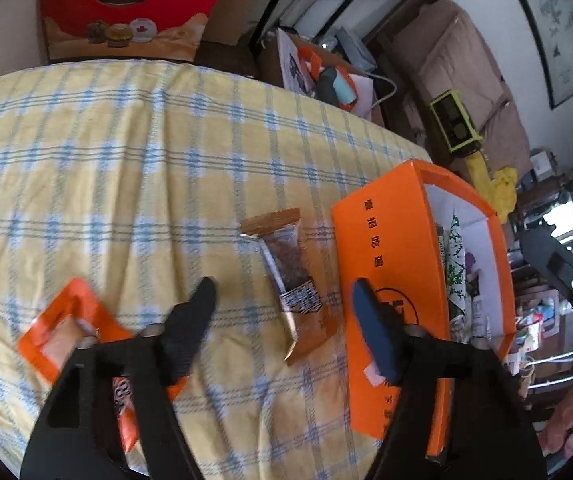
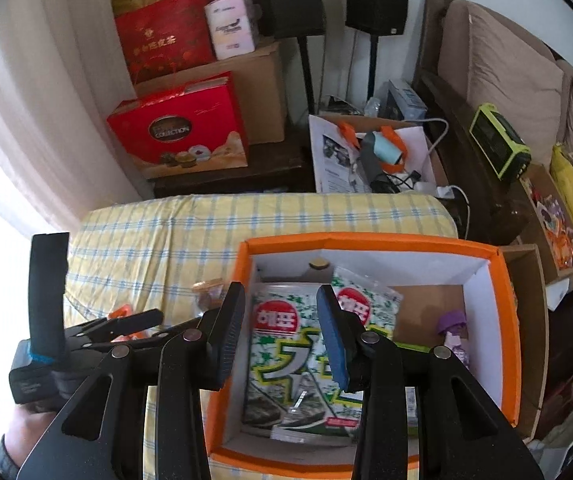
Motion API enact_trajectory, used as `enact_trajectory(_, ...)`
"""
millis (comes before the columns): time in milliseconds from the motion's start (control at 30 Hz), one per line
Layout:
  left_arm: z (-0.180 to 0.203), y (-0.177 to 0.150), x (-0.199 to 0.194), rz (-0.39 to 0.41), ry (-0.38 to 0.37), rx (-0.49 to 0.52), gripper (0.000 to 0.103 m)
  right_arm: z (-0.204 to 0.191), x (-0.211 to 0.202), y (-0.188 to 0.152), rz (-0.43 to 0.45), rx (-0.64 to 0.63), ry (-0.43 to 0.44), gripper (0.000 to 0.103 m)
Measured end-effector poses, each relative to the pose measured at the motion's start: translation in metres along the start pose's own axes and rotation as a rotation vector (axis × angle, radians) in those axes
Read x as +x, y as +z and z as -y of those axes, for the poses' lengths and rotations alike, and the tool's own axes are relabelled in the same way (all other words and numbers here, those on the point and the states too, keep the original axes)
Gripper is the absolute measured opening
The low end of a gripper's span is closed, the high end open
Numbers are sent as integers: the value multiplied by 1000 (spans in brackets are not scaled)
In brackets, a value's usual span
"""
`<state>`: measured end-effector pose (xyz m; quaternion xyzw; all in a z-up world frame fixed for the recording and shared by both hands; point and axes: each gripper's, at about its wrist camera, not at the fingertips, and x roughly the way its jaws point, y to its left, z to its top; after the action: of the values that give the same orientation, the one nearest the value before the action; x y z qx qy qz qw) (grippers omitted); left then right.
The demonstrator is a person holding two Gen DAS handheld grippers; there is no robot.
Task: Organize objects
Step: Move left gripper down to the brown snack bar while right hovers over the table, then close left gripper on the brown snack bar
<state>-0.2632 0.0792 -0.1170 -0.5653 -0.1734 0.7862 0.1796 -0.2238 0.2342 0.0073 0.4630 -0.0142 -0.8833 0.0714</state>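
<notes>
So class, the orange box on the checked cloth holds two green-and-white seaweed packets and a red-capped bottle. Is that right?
Not quite: the bottle in the orange box has a purple cap, not red, as the right wrist view shows. The two seaweed packets and the checked cloth are right.

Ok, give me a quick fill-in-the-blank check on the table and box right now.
1. The open cardboard box has an ____ outside.
2. The green-and-white seaweed packets lie ____ that box.
3. The clear brown-topped snack packet lies on a yellow-and-blue ____ tablecloth.

Missing: orange; inside; checked
</notes>
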Motion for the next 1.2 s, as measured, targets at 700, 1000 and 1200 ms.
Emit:
enact_trajectory(700,16,0,1,27,103,96,20,10,3,-12,-14,8,19,38)
enact_trajectory(1000,-3,-14,-66,109,92,108,21,-26,-3,-13,-10,-48,73,39)
enact_trajectory(1200,-34,-24,-108,142,79,65,21,-70,3,-17,-27,-118,125,43)
